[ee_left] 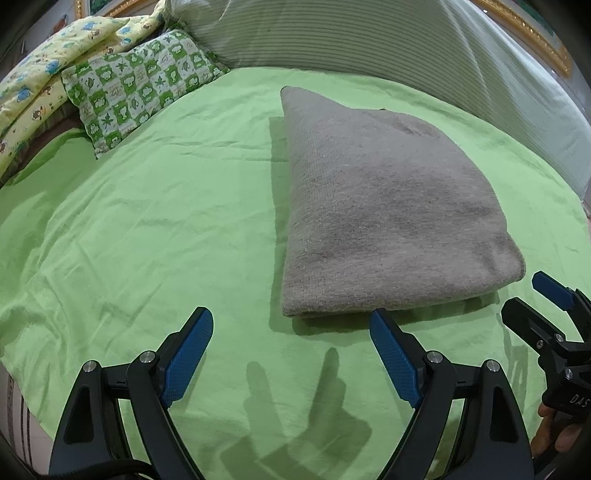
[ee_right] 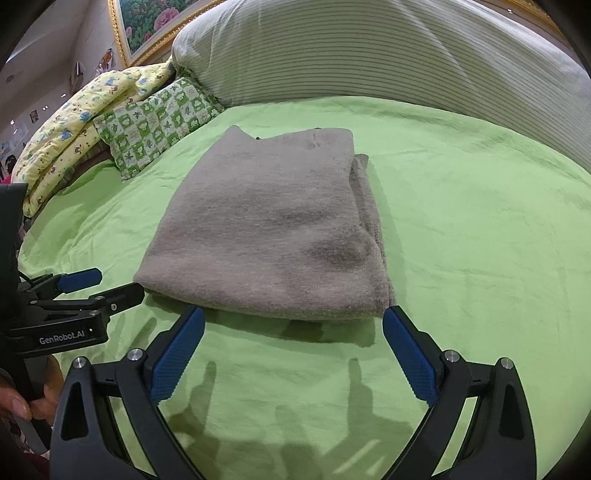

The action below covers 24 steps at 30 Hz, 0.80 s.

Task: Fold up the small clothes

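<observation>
1. A bed covered with a light green sheet [ee_left: 155,229] fills both views; the cloth is creased with shallow wrinkles and carries the grippers' shadows near the bottom edge.
2. A large pale striped pillow [ee_right: 369,51] lies along the far side of the bed.
3. A yellow quilt with small animal prints [ee_left: 40,74] is bunched at the far left, and a gold picture frame with painted flowers [ee_right: 147,26] hangs on the wall behind it.
4. A green-and-white checked pillow [ee_left: 136,85] rests against the quilt, on the sheet.
5. The grey knit garment [ee_right: 266,229] lies folded into a thick stack near the middle of the sheet, apart from both pillows.
6. The left gripper [ee_left: 291,332] hovers just short of the garment's near edge, its blue-padded fingers spread wide and holding nothing.
7. The right gripper [ee_right: 293,325] sits likewise at the near edge, fingers wide apart and empty.
</observation>
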Each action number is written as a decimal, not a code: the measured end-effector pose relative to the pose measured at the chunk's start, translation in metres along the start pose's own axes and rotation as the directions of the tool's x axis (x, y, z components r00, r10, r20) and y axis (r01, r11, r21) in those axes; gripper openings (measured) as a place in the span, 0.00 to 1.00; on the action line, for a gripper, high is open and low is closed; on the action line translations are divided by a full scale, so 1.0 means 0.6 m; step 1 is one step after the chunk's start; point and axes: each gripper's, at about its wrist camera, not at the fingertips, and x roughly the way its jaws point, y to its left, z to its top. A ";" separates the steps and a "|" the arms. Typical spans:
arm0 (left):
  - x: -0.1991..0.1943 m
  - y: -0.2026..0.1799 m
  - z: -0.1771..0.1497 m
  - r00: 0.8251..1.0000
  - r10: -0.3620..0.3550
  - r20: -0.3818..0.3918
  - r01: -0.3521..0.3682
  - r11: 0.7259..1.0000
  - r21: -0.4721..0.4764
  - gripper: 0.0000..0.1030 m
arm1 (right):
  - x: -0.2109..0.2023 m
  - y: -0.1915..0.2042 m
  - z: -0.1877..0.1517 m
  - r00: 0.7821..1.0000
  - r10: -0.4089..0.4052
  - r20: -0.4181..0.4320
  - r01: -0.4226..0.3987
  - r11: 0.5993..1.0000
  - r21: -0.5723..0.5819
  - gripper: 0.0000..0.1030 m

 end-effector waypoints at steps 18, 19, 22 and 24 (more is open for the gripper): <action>-0.003 -0.010 0.003 1.000 0.005 0.011 -0.005 1.000 0.014 0.85 | -0.002 0.003 0.001 1.000 0.010 0.007 -0.010 1.000 -0.010 0.95; -0.004 -0.010 0.003 1.000 0.005 0.013 -0.005 1.000 0.016 0.85 | -0.002 0.003 0.001 1.000 0.008 0.008 -0.008 1.000 -0.010 0.95; -0.004 -0.010 0.003 1.000 0.005 0.013 -0.005 1.000 0.016 0.85 | -0.002 0.003 0.000 1.000 0.006 0.008 -0.005 1.000 -0.010 0.95; -0.003 -0.009 0.004 1.000 0.005 0.013 -0.006 1.000 0.022 0.85 | -0.002 0.002 0.000 1.000 0.009 0.005 -0.009 1.000 -0.009 0.95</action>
